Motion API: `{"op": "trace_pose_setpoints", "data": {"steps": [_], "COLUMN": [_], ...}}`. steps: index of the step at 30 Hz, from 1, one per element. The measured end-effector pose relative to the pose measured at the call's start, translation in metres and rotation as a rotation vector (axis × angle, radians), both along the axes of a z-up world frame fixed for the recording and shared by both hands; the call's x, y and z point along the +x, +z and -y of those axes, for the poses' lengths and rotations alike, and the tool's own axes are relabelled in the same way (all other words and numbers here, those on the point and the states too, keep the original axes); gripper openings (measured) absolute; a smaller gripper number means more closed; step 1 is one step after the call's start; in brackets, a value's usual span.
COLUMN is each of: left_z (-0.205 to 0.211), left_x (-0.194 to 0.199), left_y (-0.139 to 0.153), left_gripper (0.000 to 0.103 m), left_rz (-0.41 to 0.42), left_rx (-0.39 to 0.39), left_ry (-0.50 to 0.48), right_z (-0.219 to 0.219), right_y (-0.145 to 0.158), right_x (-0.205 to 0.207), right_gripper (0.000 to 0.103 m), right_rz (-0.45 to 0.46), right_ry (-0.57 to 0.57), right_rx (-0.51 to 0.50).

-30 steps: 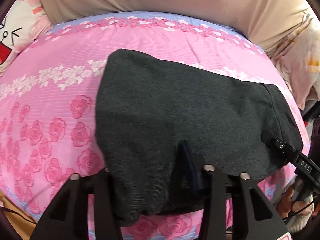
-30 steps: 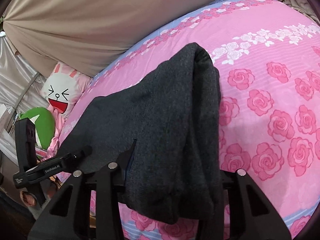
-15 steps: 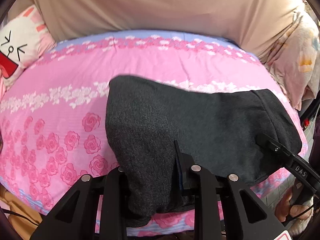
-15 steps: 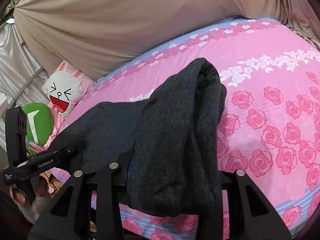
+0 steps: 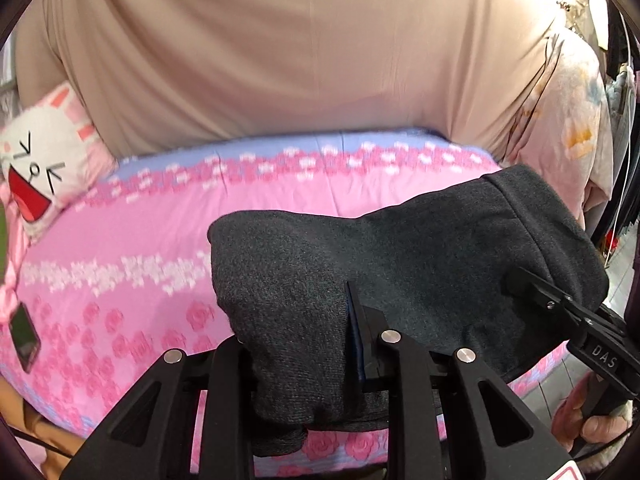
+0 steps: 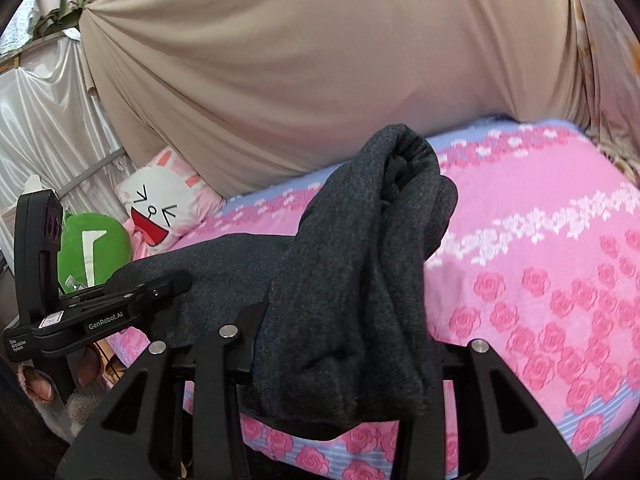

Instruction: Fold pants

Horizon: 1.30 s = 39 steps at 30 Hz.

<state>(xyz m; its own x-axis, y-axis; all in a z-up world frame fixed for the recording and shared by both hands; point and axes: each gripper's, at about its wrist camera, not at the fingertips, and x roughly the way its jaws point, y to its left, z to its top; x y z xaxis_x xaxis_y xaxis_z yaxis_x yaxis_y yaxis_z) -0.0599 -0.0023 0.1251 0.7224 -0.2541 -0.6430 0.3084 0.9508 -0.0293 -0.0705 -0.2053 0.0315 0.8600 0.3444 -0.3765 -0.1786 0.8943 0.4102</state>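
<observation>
Dark grey knit pants (image 5: 400, 276) are folded into a thick bundle and held off the pink rose-print bed (image 5: 132, 248). My left gripper (image 5: 304, 356) is shut on the near left end of the pants, cloth draped over its fingers. My right gripper (image 6: 340, 344) is shut on the other end, where the bunched pants (image 6: 360, 248) rise in a hump. Each view shows the other gripper clamped on the pants: the right gripper (image 5: 552, 304) and the left gripper (image 6: 136, 300).
A beige sheet (image 5: 300, 52) hangs behind the bed. A white rabbit-face pillow (image 6: 164, 208) and a green cushion (image 6: 92, 248) lie at the bed's left end. A dark phone (image 5: 24, 332) lies on the bed's left edge. A floral quilt (image 5: 576, 120) hangs at the right.
Both grippers have lifted and pulled back with the pants. The bundle has come up off the bed and the bed now sits lower and farther in both views.
</observation>
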Motion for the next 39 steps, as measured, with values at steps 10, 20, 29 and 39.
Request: {"op": "trace_pose_setpoints", "data": {"steps": [10, 20, 29, 39], "left_z": [0.007, -0.001, -0.002, 0.013], "left_x": [0.020, 0.078, 0.141, 0.202], "left_y": [0.060, 0.094, 0.098, 0.084], "left_gripper": [0.021, 0.021, 0.021, 0.022], "left_rz": [0.193, 0.279, 0.288, 0.293], "left_rx": [0.017, 0.003, -0.004, 0.004], "left_ry": [0.032, 0.073, 0.097, 0.090], "right_z": [0.003, -0.007, -0.006, 0.010], "right_y": [0.061, 0.097, 0.100, 0.084], "right_x": [0.027, 0.085, 0.139, 0.196], "right_gripper": [0.036, 0.036, 0.036, 0.036], "right_rz": [0.171, 0.260, 0.287, 0.255], "right_ry": [-0.030, -0.034, -0.044, -0.063], "right_rx": [-0.023, -0.024, 0.005, 0.027]}}
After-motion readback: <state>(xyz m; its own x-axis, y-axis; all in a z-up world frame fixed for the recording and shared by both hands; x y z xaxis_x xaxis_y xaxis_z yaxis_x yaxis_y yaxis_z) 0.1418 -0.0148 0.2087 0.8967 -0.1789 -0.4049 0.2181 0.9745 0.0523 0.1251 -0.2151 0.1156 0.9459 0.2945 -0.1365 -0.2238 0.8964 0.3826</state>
